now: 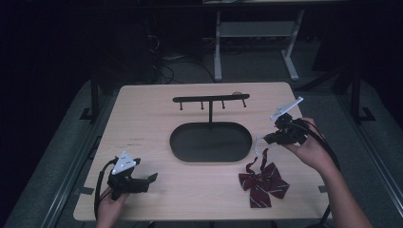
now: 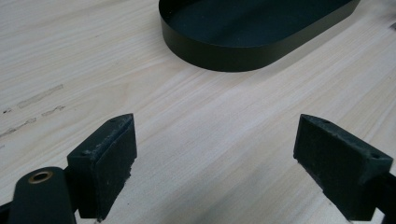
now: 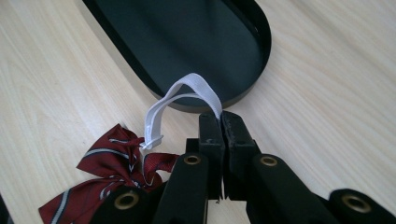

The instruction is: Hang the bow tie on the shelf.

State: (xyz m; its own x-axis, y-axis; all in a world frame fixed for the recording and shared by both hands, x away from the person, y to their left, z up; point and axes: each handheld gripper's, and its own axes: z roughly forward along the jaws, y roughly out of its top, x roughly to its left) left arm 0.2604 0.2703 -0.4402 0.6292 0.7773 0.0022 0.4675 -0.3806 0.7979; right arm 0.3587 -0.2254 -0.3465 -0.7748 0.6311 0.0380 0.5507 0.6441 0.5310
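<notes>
- High view showed the right gripper (image 1: 266, 138) lifted above the table (image 1: 142, 118) near its right edge, with a white elastic strap (image 1: 258, 145) hanging from its tip down to a dark red striped bow tie (image 1: 263, 183)
- The bow tie lay on the table near the front right corner, just in front of the black oval tray (image 1: 178, 147) that sat at the middle of the surface
- A black T-shaped hook stand (image 1: 210, 100) rose from the rear part of the tray
- Right gripper view had the jaws pressed together on the strap (image 3: 184, 95), which looped out over the tray's rim (image 3: 261, 60) and ran back to the bow tie (image 3: 112, 156) at the lower left
- The left gripper (image 1: 152, 179) rested low near the front left corner of the table, well apart from the bow tie
- Left gripper view showed its two pads (image 2: 109, 158) standing wide apart with only bare wood between them, the tray (image 2: 224, 51) lying ahead
</notes>
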